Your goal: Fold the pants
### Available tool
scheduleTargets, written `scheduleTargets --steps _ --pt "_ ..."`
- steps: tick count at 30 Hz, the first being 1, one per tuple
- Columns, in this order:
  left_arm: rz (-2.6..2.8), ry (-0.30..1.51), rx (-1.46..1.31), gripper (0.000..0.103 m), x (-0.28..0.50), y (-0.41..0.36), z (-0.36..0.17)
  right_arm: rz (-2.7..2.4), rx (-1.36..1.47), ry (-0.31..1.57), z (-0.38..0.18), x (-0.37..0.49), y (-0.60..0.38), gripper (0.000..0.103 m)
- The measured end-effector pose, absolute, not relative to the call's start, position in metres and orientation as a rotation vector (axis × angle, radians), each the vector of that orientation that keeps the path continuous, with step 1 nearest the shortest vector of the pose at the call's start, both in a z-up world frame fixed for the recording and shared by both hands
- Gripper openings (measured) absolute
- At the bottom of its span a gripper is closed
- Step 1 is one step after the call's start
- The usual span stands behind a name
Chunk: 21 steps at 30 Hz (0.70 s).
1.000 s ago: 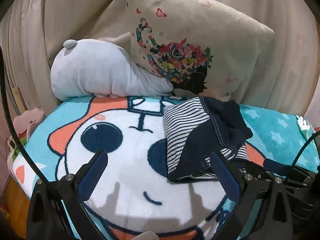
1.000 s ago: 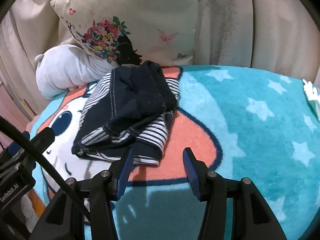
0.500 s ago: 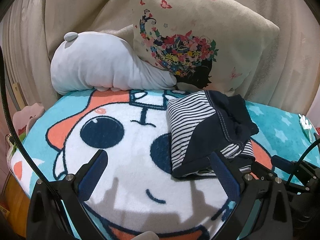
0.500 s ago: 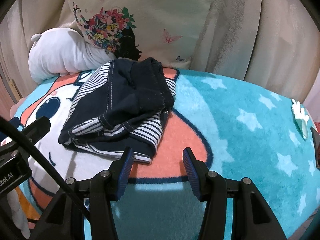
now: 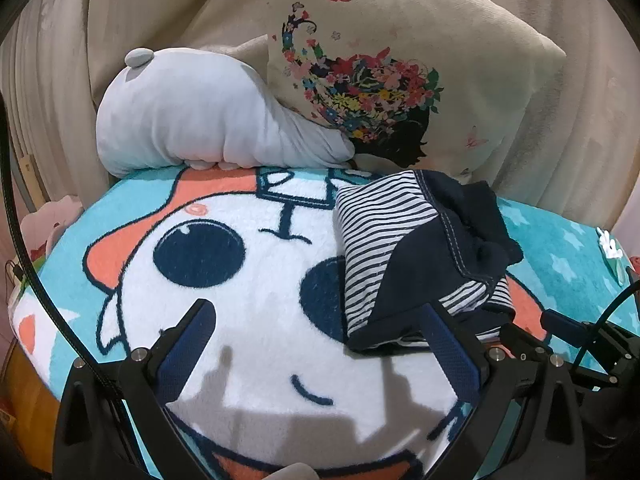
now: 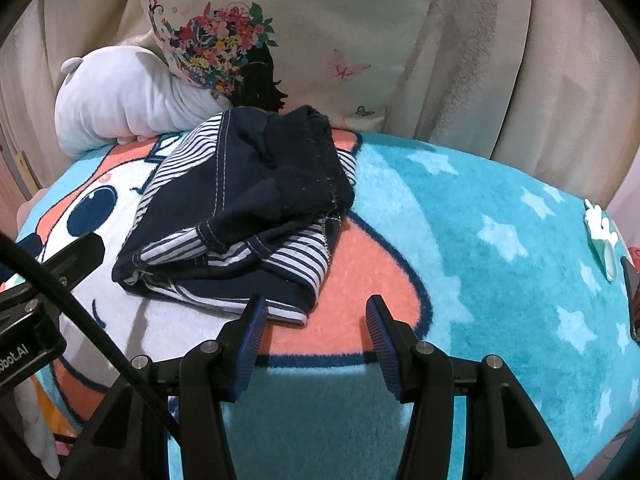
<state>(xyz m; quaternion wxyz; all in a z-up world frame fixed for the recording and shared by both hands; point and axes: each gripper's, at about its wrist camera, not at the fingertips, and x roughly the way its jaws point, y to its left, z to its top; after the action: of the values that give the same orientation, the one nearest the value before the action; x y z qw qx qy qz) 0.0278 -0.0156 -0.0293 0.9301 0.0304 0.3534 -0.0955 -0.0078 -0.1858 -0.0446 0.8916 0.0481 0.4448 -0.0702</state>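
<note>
The pants (image 5: pixel 416 248) (image 6: pixel 244 216) are a small navy pair with white-striped panels, lying folded in a compact bundle on the cartoon blanket (image 5: pixel 248 280) (image 6: pixel 460 240). My left gripper (image 5: pixel 320 332) is wide open over the white part of the blanket, its right finger just in front of the bundle's near left corner. Nothing lies between its pads. My right gripper (image 6: pixel 316 316) is open too, just short of the bundle's near right corner, with only orange blanket between its fingers. Each gripper shows at the edge of the other's view.
A grey plush toy (image 5: pixel 200 120) (image 6: pixel 120 104) and a floral cushion (image 5: pixel 400 72) (image 6: pixel 280 32) lean against beige curtains right behind the pants. Star-patterned turquoise blanket stretches to the right. A small white-and-green object (image 6: pixel 600 236) lies at the blanket's right edge.
Both views have shifted slightly: the pants sit a little closer and lower in frame, and the right view has rolled. The bundle itself has not moved and both grippers stay open.
</note>
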Motion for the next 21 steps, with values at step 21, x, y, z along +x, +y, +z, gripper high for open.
scheduleTargets --steps 21 --pt "-0.164 0.694 0.031 0.102 0.029 0.001 -0.027 -0.239 -0.083 0.903 -0.041 -0.007 -0.166 0.056"
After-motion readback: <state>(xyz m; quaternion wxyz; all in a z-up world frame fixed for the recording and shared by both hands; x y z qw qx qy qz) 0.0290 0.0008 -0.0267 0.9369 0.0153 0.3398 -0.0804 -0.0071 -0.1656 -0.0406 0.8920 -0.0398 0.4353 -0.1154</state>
